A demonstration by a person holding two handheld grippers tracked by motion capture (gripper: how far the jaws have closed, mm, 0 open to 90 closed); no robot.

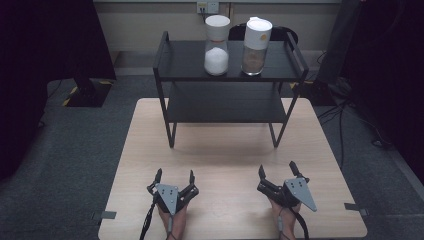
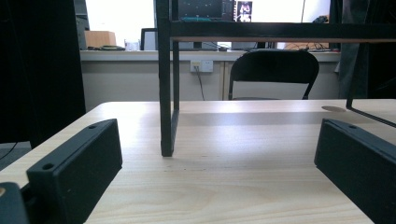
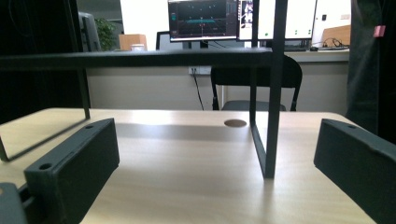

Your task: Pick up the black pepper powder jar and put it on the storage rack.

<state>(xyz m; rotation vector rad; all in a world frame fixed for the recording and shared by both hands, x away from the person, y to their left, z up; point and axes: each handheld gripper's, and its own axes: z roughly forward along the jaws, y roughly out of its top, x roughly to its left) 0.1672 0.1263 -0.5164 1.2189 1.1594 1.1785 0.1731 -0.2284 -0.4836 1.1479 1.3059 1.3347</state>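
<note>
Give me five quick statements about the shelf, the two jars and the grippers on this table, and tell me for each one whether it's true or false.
1. Two jars stand on the top tier of the black shelf. True.
2. The white-filled jar stands right of the brown-filled jar in the high view. False: it stands left of it.
3. The left gripper is shut on a jar. False: its jaws are open and hold nothing.
4. The right gripper rests open on the table. True.
5. The shelf's lower tier holds a jar. False: it is bare.
</note>
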